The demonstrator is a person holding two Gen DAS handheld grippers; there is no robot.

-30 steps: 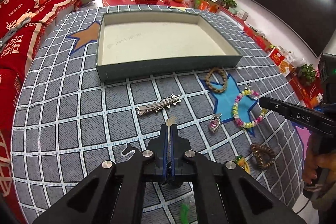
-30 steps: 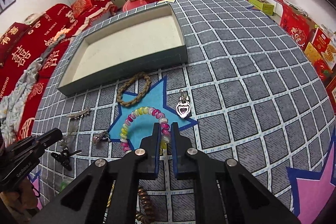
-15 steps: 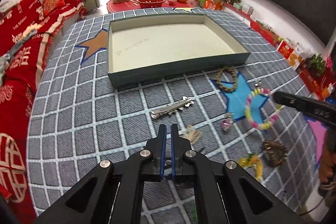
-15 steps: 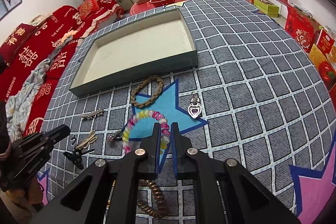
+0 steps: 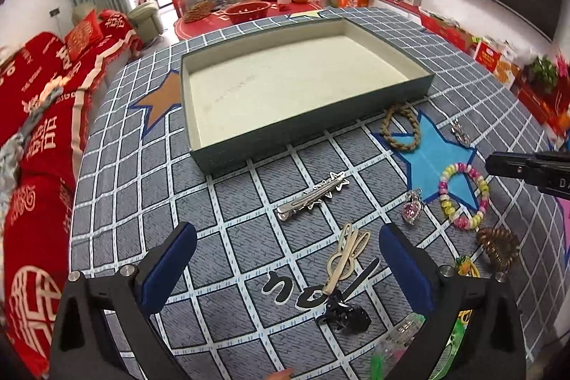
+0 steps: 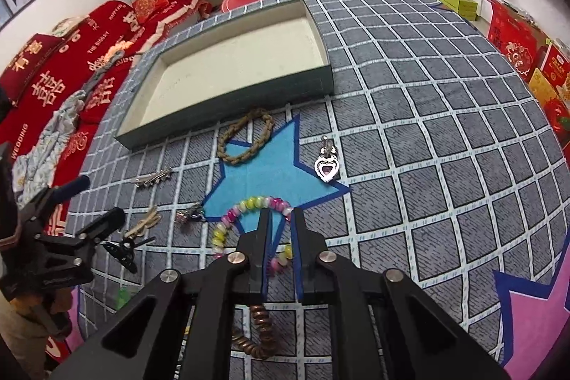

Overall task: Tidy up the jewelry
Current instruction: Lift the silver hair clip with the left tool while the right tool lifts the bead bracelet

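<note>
Blue-padded left gripper (image 5: pixel 286 259) spread wide, holding nothing, hovering over grey checked cloth (image 5: pixel 249 237). Between its fingers on cloth: beige rabbit-ear clip (image 5: pixel 345 255) and black claw clip (image 5: pixel 343 312), neither touched. Silver star hairpin (image 5: pixel 313 196) just ahead. Right gripper (image 6: pixel 281 237) nearly closed, narrow gap, fingers over pastel bead bracelet (image 6: pixel 228 223); contact cannot be told. Braided rope bracelet (image 6: pixel 245 139) touching near wall of green tray (image 6: pixel 228 105). Heart pendant (image 6: pixel 326 166) on cloth beside blue star.
</note>
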